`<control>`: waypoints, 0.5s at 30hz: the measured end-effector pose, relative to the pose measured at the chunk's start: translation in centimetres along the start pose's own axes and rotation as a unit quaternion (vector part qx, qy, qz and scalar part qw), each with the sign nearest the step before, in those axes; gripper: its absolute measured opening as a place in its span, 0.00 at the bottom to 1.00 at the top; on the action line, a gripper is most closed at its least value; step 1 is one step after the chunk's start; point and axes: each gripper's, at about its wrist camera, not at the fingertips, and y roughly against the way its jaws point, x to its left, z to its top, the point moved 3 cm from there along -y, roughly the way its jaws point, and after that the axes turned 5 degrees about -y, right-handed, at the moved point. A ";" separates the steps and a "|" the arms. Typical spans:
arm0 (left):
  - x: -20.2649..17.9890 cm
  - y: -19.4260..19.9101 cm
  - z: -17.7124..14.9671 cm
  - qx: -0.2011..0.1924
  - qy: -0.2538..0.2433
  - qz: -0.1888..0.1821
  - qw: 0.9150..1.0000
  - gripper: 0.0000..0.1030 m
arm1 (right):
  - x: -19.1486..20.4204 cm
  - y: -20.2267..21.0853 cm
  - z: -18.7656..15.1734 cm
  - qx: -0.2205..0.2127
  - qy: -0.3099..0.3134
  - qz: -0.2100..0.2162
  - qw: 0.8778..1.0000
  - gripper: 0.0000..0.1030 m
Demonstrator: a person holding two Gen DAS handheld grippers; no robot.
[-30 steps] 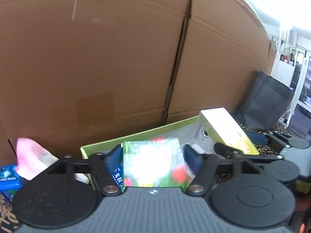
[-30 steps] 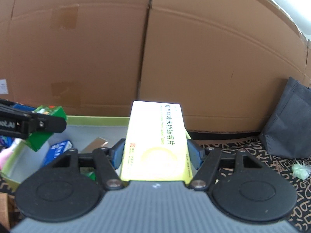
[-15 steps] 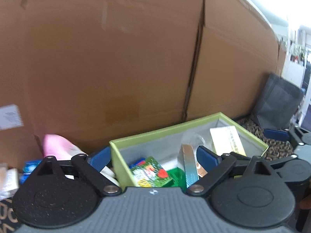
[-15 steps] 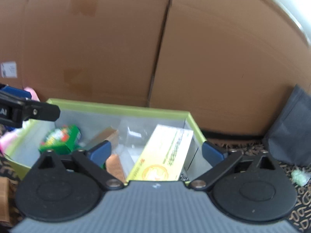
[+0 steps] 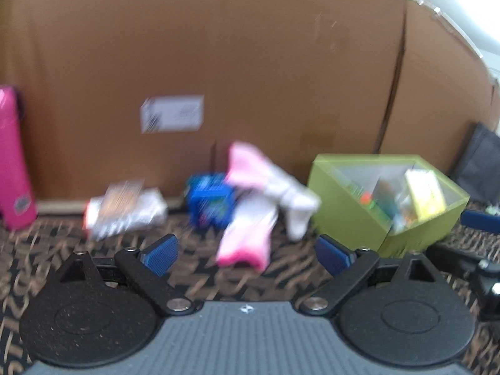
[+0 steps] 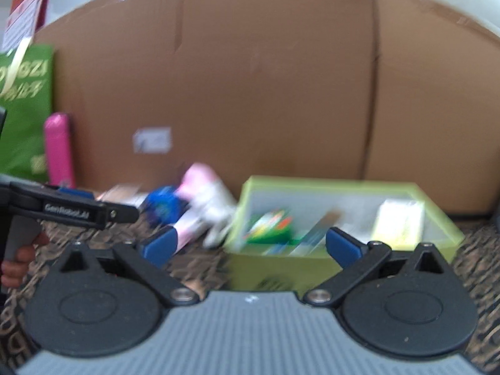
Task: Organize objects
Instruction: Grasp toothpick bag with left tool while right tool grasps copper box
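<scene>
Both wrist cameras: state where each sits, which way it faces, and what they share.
Left wrist: on the left gripper, low over the patterned mat, facing the pink-and-white socks; own open fingers show.
Right wrist: on the right gripper, facing the green box; own open fingers, left gripper and the person's hand show.
Shared: socks, green box, blue pack, cardboard wall.

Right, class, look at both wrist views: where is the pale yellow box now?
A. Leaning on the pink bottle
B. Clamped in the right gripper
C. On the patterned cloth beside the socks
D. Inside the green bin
D: the pale yellow box stands inside the green bin, and the right gripper is open and empty.
</scene>
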 end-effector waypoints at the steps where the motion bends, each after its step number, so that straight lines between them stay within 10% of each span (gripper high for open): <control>1: 0.7 0.0 -1.0 0.010 0.004 -0.002 1.000 0.95 | 0.6 -0.8 -1.0 0.019 0.000 0.005 1.000 1.00; 9: 6.9 1.0 -2.4 0.016 0.015 0.048 0.999 0.95 | 3.6 -5.2 -5.0 0.107 0.017 -0.006 0.994 0.84; 15: 11.7 -2.4 -0.1 0.015 0.047 0.104 0.993 0.95 | 4.0 -6.0 -5.2 0.115 0.001 -0.012 0.993 0.32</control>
